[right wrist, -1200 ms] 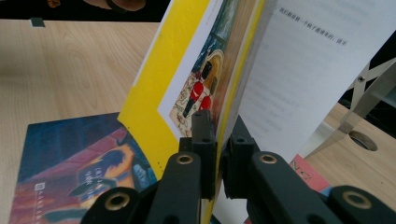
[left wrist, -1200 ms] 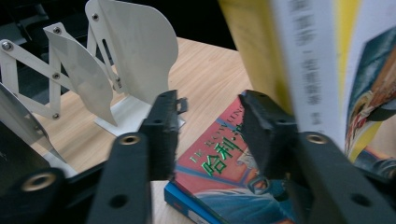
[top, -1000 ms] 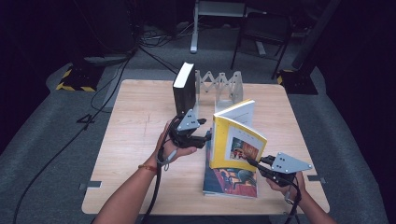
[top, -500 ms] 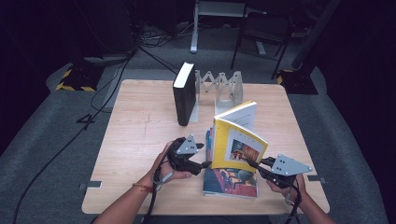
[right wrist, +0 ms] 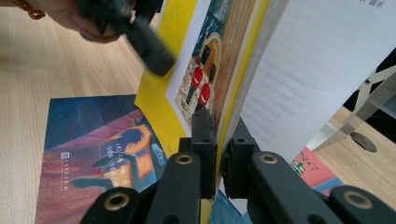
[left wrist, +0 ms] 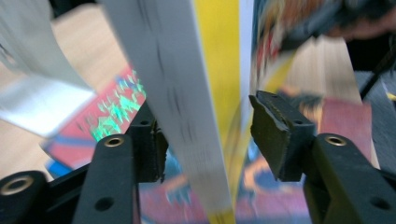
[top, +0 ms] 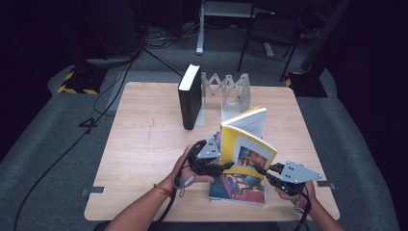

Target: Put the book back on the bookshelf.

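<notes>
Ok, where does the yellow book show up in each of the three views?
High view: yellow book stands at centre right, between both grippers.
Left gripper view: its spine edge runs down the middle, between open jaws.
Right gripper view: upper centre, cover pinched by the jaws.
Shared landmark: the flat book underneath.

Yellow book (top: 245, 149) stands upright, covers splayed, atop flat dark-covered book (top: 238, 188).

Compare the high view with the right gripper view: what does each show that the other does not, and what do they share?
High view alone: the upright black book and the whole wooden table. Right gripper view alone: the right gripper shut on the yellow book's front cover, with printed pages beside its jaws. Both: the yellow book held upright, the blue book lying flat beneath it, the zigzag metal rack, and the left gripper at the yellow book's edge.
</notes>
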`<state>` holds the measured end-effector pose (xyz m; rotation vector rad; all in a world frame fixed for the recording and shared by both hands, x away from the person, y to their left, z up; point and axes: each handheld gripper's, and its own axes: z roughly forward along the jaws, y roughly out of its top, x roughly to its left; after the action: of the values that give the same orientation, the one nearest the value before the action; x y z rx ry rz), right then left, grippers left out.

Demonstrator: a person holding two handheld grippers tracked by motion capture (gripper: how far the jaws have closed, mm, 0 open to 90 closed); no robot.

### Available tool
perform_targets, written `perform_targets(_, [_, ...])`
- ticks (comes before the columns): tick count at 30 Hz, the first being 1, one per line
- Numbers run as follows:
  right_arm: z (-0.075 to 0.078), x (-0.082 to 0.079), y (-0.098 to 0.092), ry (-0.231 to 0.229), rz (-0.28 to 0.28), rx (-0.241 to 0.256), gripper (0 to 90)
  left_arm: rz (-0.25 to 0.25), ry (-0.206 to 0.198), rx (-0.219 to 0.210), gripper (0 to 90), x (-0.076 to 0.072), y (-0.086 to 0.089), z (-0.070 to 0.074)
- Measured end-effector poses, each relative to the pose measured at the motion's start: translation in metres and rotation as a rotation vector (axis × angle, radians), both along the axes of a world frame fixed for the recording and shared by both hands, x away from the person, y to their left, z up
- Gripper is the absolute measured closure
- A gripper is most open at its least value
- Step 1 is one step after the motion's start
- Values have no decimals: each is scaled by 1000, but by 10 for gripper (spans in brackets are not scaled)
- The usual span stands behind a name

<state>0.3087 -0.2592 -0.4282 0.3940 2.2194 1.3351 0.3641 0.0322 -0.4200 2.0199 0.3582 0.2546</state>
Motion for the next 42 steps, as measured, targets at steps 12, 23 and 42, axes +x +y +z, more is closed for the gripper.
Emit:
perform_targets(12, [1, 4, -3, -13, -55, -16, 761, -59, -84, -20, 657, -3, -3, 25])
perform_targets(23, [14, 21, -15, -22, -226, 101, 485, -57, -109, -43, 735, -8, -4, 23])
perform_targets(42, [15, 26, -3, -15, -181, 85, 517, -32, -153, -133, 706, -9, -8, 47])
